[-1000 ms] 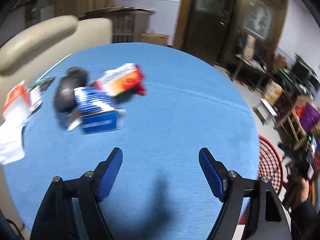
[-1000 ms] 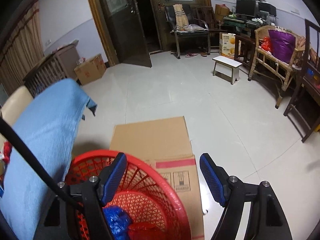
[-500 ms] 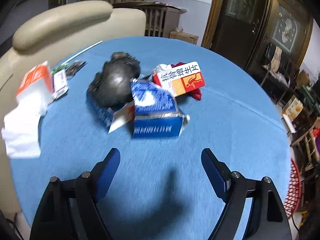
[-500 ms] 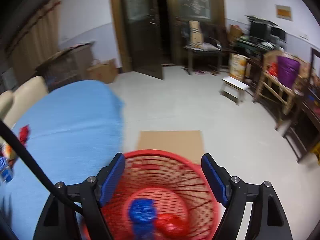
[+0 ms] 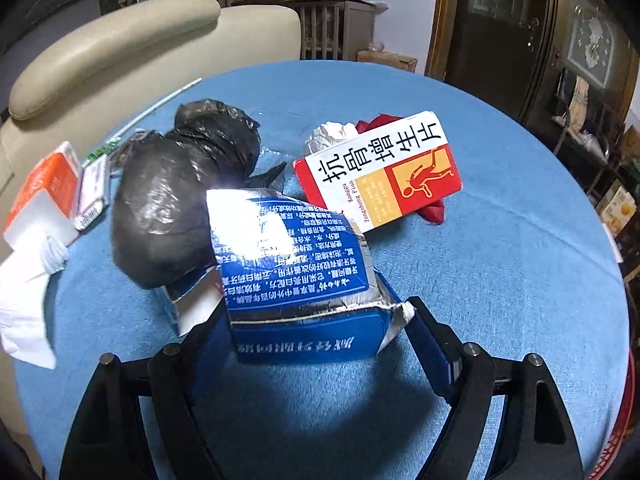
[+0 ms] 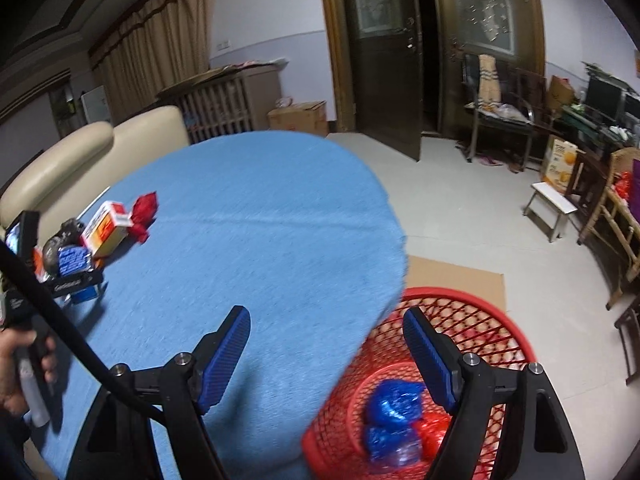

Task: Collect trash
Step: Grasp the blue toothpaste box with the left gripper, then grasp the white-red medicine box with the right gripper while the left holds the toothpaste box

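Observation:
A torn blue and silver carton lies on the blue tablecloth. My left gripper is open, its jaws either side of the carton's near end. Behind the carton are a black plastic bag, a red, white and yellow box, a red wrapper and crumpled white paper. My right gripper is open and empty over the table's edge, above a red mesh basket holding blue and red wrappers. The pile shows far left in the right wrist view.
An orange and white box, a small white pack and white paper lie at the table's left. A beige sofa stands behind. Flat cardboard lies on the floor by the basket. Chairs and a stool stand at right.
My left gripper moved forward to the trash pile until its jaws flank the blue carton. My right gripper swung left, from over the basket to over the table's edge.

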